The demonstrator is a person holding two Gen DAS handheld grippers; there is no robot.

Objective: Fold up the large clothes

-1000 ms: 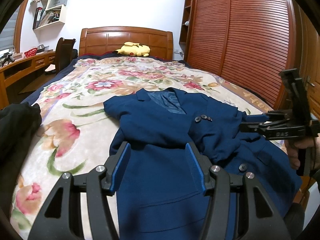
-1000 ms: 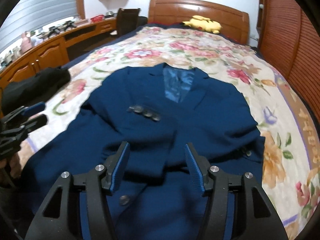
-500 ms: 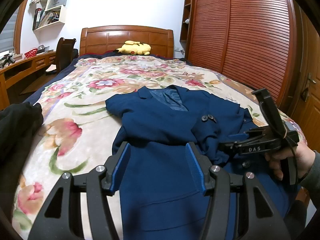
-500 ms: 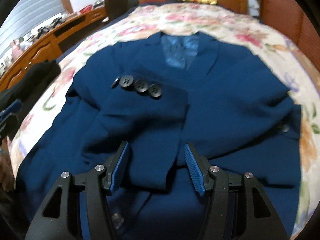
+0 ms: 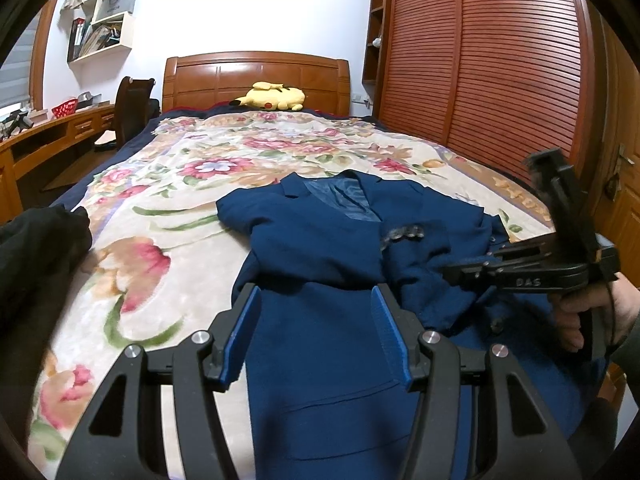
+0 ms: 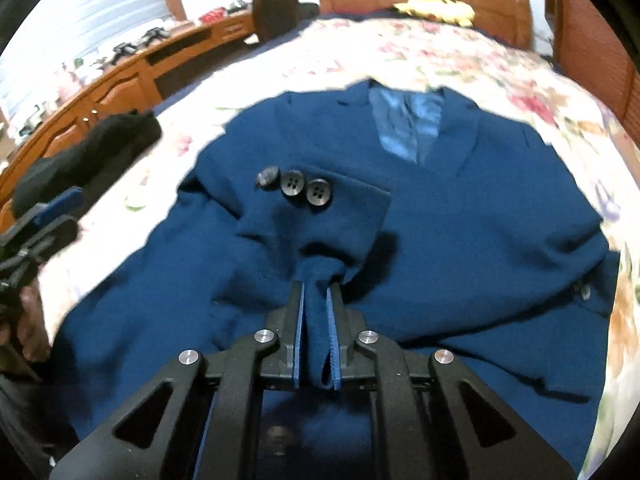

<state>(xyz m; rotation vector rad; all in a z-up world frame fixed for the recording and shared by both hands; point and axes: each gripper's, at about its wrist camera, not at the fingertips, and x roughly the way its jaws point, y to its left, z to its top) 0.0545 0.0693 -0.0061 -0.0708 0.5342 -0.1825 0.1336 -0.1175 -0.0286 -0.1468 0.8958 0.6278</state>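
A: Where was the jacket?
B: Flat on the bed, collar toward the headboard; the right gripper had just been closing, and pinched the folded-in sleeve.
A: And the left gripper?
B: Open, empty, over the hem; sleeve step, I judged; next, lift and lay it straight.

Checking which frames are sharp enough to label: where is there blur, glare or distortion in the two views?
Left wrist view: mostly sharp; the cuff buttons smear, the wardrobe doors bow from the fisheye, no glare. Right wrist view: motion blur softens the floral blanket and desk; the right gripper, shut on the blue jacket's sleeve, stays crisp.
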